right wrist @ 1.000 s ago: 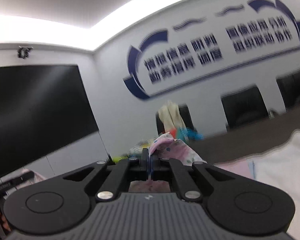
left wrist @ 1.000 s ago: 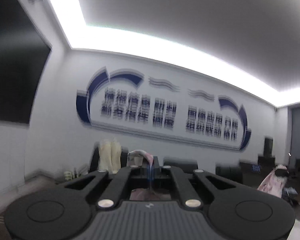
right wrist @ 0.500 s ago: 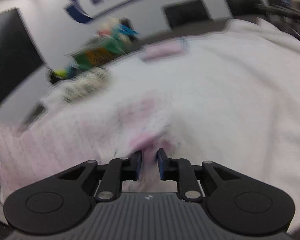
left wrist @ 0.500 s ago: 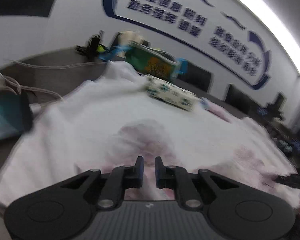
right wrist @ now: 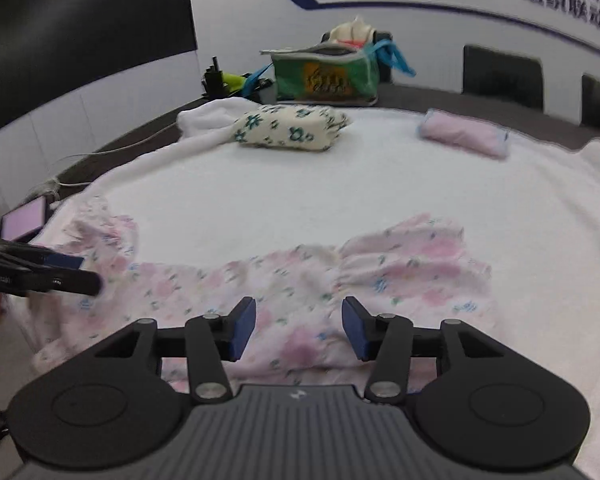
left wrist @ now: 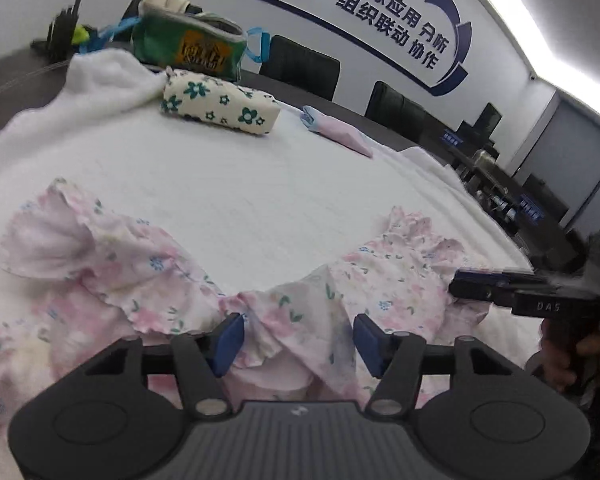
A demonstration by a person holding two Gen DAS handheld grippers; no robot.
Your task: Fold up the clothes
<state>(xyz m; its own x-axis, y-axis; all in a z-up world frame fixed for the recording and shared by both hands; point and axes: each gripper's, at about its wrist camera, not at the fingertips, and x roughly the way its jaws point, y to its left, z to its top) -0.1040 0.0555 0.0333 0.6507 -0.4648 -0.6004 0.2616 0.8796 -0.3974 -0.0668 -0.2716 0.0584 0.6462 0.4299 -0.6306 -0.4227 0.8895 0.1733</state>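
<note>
A pink floral garment (left wrist: 140, 272) lies rumpled across the near part of a white blanket (left wrist: 240, 192). My left gripper (left wrist: 298, 340) is open just above the garment's middle edge, and cloth bunches between its blue pads without being clamped. In the right wrist view the same garment (right wrist: 300, 276) spreads left to right, and my right gripper (right wrist: 299, 330) is open over its near edge. Each view shows the other gripper: the right gripper (left wrist: 500, 284) at the garment's right end, the left gripper (right wrist: 60, 276) at its left end.
A folded cream garment with green flowers (right wrist: 292, 128) and a folded pink piece (right wrist: 464, 136) lie at the blanket's far side. Behind them stands a green bag (right wrist: 324, 76). Black chairs (right wrist: 500, 76) line the far table edge. A lit screen (right wrist: 24, 224) and cables sit far left.
One second ago both grippers were shut on the garment, held up high. They came down to the blanket and opened, and the garment now lies spread out.
</note>
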